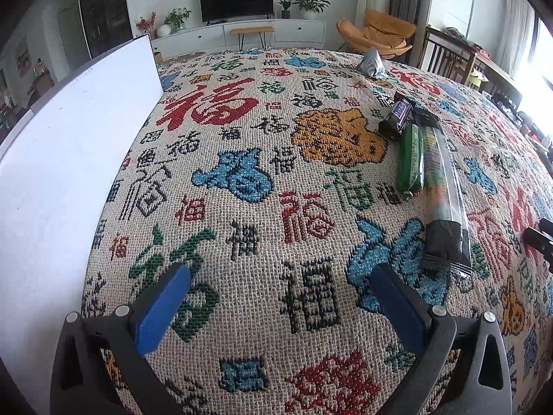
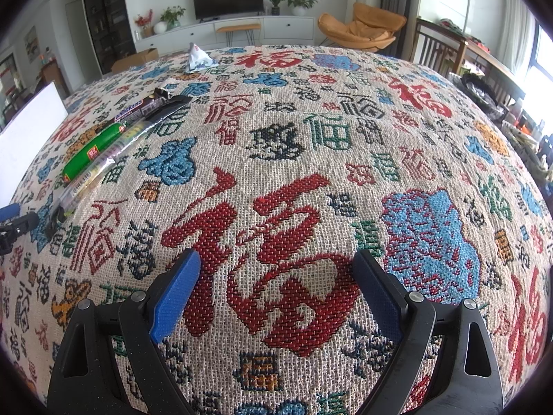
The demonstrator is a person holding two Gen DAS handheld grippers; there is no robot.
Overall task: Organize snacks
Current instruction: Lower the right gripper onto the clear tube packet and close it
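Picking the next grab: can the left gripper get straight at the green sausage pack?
Probably yes. The left gripper has its jaws open over bare cloth, and nothing lies between it and the green sausage pack, though the long clear-wrapped pack crowds its right side.

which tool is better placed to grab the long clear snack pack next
Left. The left tool is open with the long clear pack just ahead to its right. The right tool, also open, sees the pack far off to its left.
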